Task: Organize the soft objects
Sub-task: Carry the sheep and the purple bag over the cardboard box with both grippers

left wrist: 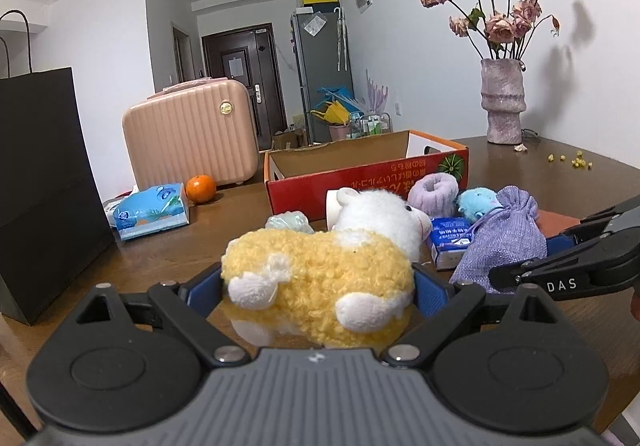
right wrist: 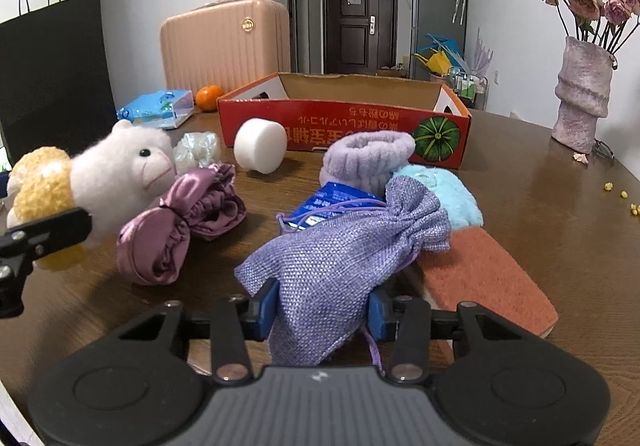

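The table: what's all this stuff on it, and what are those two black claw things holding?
Table: one, brown wood.
Cardboard box: one, red, open, at back.
Plush sheep: one, yellow and white, in left gripper.
Drawstring pouch: one, lilac, in right gripper.
Satin bundle: one, mauve, left of pouch.
Foam cylinder: one, white, before box.
Vase: one, pink, with dried roses.
Orange: one, beside suitcase.
Left gripper: shut on sheep.
Right gripper: shut on pouch.
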A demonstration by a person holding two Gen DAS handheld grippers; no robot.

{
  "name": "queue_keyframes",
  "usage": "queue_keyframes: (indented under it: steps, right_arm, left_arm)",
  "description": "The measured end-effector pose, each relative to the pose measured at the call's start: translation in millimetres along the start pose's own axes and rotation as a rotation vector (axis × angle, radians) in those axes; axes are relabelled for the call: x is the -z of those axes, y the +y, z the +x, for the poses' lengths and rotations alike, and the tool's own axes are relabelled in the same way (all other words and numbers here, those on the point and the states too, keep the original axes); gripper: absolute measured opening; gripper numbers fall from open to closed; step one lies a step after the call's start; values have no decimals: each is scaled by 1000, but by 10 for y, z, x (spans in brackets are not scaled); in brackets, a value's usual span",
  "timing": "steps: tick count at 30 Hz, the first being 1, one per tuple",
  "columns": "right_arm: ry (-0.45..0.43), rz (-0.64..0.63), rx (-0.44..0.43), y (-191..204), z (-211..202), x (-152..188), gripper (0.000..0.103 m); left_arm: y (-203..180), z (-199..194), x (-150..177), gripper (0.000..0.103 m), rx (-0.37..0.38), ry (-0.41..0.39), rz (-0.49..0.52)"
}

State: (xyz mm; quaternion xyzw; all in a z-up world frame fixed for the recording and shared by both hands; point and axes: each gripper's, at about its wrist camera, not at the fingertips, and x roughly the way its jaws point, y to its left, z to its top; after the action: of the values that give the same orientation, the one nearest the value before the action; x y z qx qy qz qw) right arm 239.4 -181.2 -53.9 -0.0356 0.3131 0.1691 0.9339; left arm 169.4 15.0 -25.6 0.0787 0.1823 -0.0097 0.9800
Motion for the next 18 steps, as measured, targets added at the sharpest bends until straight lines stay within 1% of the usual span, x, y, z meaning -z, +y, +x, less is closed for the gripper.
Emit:
queue_keyframes:
  steps: [11, 18]
  right_arm:
    - [-53, -9, 5, 33, -153, -130, 43]
    - [-95, -15, 12, -9, -213, -275, 43]
  left_arm:
    - [27, -42, -125, 95, 7, -42, -1]
    - [26, 10, -250, 95, 1, -66, 0]
